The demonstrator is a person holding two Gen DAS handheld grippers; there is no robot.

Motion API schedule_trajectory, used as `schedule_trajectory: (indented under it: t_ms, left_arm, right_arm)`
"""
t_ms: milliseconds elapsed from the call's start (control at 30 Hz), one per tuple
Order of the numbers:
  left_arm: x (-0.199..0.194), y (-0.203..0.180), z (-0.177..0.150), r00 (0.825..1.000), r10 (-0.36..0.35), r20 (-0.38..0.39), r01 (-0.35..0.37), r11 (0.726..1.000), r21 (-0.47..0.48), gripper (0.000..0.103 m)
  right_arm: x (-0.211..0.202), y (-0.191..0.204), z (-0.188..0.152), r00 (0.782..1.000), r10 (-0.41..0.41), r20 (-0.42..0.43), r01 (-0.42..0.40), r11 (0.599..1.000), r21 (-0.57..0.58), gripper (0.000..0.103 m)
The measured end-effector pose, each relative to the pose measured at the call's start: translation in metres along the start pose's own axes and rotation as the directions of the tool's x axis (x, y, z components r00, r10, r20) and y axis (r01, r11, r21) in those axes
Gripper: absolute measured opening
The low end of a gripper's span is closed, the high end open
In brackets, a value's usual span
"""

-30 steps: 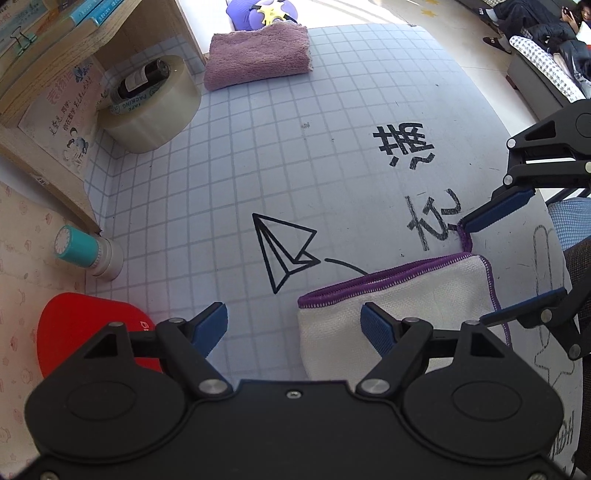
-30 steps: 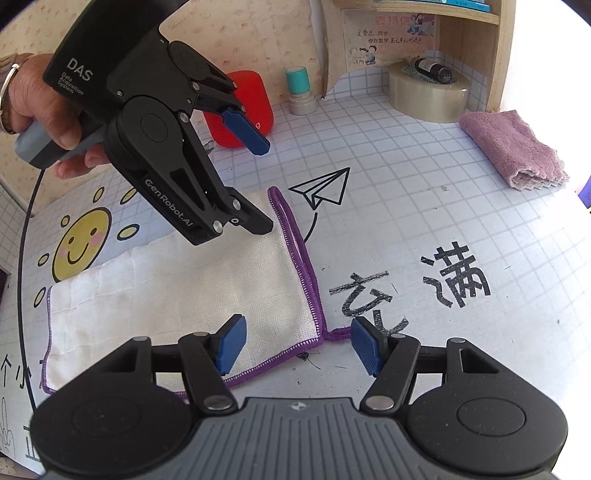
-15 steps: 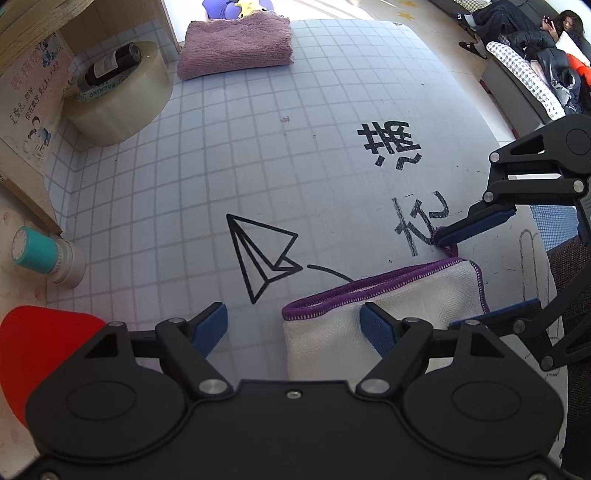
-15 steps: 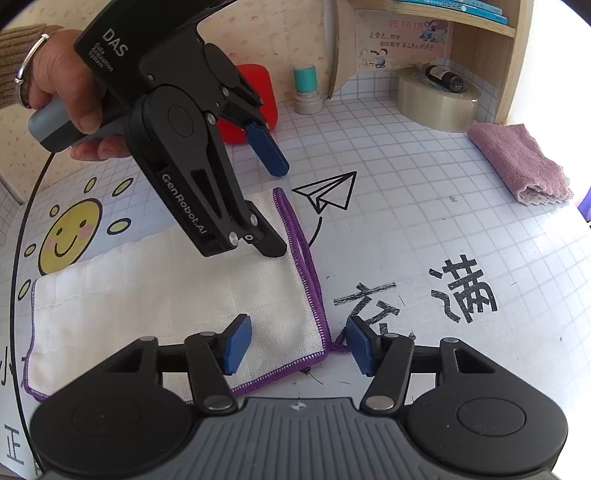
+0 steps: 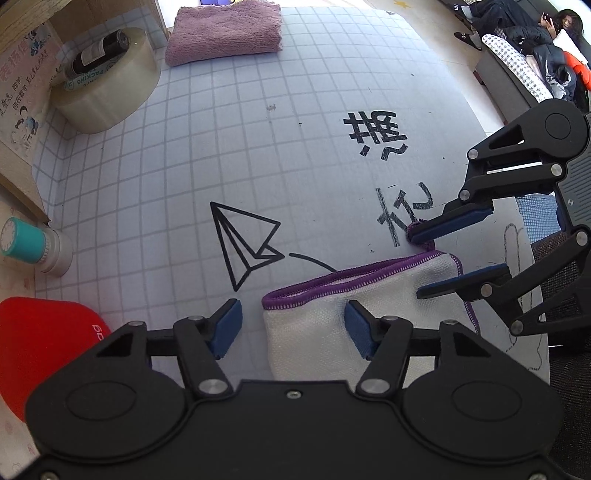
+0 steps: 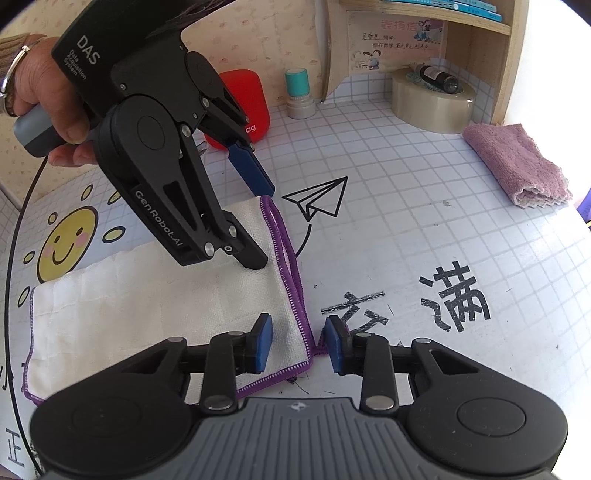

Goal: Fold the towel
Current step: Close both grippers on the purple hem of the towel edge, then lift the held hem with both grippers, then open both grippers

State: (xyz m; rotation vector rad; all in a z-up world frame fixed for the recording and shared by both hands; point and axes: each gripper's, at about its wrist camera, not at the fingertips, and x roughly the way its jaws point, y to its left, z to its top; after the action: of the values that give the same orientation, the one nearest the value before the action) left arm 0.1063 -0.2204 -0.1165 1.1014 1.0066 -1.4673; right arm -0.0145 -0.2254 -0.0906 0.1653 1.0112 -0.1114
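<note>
A white towel (image 6: 147,302) with a purple stitched edge lies folded double on the printed table mat. In the right wrist view my right gripper (image 6: 299,343) straddles the towel's near right corner. Its jaws are closing, with the purple edge between the pads, which do not press on it. My left gripper (image 6: 264,225), held by a hand, stands over the far right corner. In the left wrist view that corner (image 5: 306,321) lies between the fingertips of my left gripper (image 5: 291,328). These jaws are closing too, with clear gaps beside the cloth. The right gripper (image 5: 439,258) shows at the right.
A folded purple towel (image 5: 221,33) lies at the mat's far end. A big tape roll (image 5: 107,96) sits by the wooden shelf. A teal-capped bottle (image 5: 33,243) and a red object (image 5: 44,350) stand on the left. The table edge runs close behind the right gripper.
Both grippers' jaws have narrowed around the towel's two right corners. The left gripper has tipped a little further down over its corner. The right gripper has stayed in place.
</note>
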Motion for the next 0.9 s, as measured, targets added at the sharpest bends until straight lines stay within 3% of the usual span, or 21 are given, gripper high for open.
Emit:
schedule_trajectory:
  t_ms: [167,267,433,667,767,833,900]
  left_arm:
    - [-0.0027,-0.0016,0.0008,0.999,-0.031,-0.021,0.03,1.0,-0.007,0.025]
    - [-0.0029,-0.0043,0.0005,0.999,-0.027,-0.025,0.027,1.0,0.006,0.02]
    - [-0.0044,-0.0078,0.001,1.0,-0.015,-0.027,0.015,1.0,0.011,0.019]
    - [-0.0066,-0.0064,-0.0004,1.0,-0.006,-0.021,0.006,1.0,-0.004,0.019]
    - [-0.0068,-0.0073,-0.0001,1.0,0.002,-0.02,-0.002,1.0,-0.006,0.019]
    - [-0.0072,-0.0074,0.0,1.0,0.005,-0.02,-0.005,1.0,-0.009,0.019]
    - [-0.0074,-0.0072,0.0007,1.0,0.007,-0.022,-0.007,1.0,-0.014,0.019]
  right_arm:
    - [0.0002,0.0057,-0.0027,1.0,-0.019,0.007,0.019,0.999,-0.044,0.032]
    - [-0.0002,0.007,-0.0032,0.999,-0.033,0.005,0.033,0.998,-0.046,0.033]
    - [-0.0035,0.0017,-0.0041,1.0,-0.017,-0.011,0.017,1.0,0.008,0.04]
    - [-0.0039,0.0089,-0.0074,1.0,-0.018,-0.001,0.018,1.0,-0.024,0.048]
    - [-0.0039,0.008,-0.0066,1.0,-0.023,-0.004,0.023,0.999,-0.025,0.037]
    - [-0.0043,0.0041,-0.0058,1.0,-0.019,-0.008,0.019,1.0,-0.006,0.011]
    - [-0.004,0.0009,-0.0056,1.0,0.005,-0.016,-0.005,1.0,0.005,0.008]
